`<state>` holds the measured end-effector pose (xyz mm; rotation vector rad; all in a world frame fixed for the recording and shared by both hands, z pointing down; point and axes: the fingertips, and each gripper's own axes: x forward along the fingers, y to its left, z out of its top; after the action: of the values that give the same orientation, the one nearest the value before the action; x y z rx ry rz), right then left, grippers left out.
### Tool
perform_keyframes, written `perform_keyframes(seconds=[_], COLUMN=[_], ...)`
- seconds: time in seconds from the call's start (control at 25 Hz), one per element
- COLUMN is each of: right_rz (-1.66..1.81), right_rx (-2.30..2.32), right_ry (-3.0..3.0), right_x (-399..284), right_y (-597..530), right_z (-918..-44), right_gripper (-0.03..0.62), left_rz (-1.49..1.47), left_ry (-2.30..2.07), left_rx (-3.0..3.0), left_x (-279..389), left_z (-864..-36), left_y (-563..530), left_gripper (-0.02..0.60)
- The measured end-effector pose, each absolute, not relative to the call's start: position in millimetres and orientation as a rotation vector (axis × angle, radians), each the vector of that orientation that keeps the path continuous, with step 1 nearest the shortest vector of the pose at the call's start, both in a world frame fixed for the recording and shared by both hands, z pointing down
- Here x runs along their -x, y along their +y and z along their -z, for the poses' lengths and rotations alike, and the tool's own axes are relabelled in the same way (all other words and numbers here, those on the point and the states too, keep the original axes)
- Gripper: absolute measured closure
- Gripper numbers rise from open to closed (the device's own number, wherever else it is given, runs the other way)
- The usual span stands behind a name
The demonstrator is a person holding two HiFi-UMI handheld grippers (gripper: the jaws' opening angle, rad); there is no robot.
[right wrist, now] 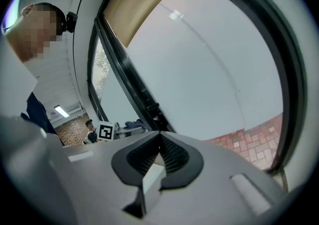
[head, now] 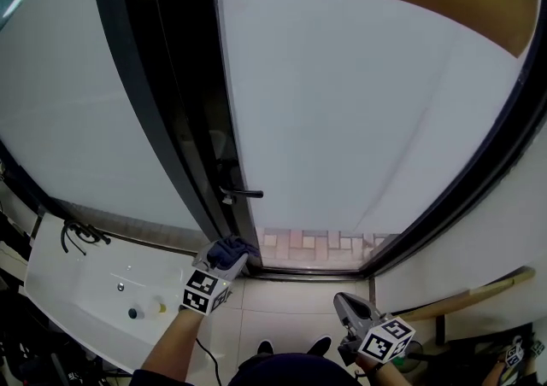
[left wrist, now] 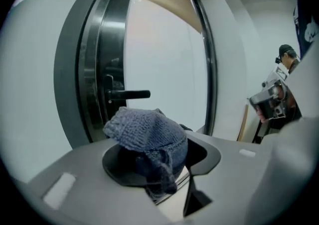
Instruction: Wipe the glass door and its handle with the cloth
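Note:
The frosted glass door (head: 359, 102) stands in a black frame, with its black lever handle (head: 240, 194) on the left edge. My left gripper (head: 224, 263) is shut on a bunched blue knitted cloth (head: 231, 248), low down and just below the handle. In the left gripper view the cloth (left wrist: 149, 137) fills the jaws and the handle (left wrist: 128, 94) sits just beyond it. My right gripper (head: 349, 309) hangs lower at the right, away from the door, shut with nothing in it; its own view shows the jaws (right wrist: 158, 145) closed tip to tip.
A white counter with a sink (head: 102, 290) and a black tap (head: 81, 233) lies at the lower left. A wooden stick (head: 466, 297) leans at the right wall. Brick paving (head: 316, 245) shows through the clear bottom strip of the glass. My shoes (head: 291, 347) stand on pale tiles.

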<state>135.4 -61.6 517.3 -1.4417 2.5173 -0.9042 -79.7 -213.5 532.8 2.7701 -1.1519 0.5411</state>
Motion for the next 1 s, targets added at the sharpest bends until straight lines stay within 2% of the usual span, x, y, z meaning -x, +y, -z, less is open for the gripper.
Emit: perform_keyframes(seconds=[0.56,1.0], right_rz=[0.724,0.622], right_rx=[1.385,1.398], right_ry=[2.575,2.641], right_x=[-80,-50], right_y=[-62,-33], right_z=[-476,-470], right_gripper=[0.591,0.592], left_rz=[-0.237,-0.197], left_ry=[-0.891,-0.778], left_rx=[-2.875,-2.88], left_x=[90,90], left_z=[-452,-456], left_y=[-95,-57], left_gripper=[0.4,0.397])
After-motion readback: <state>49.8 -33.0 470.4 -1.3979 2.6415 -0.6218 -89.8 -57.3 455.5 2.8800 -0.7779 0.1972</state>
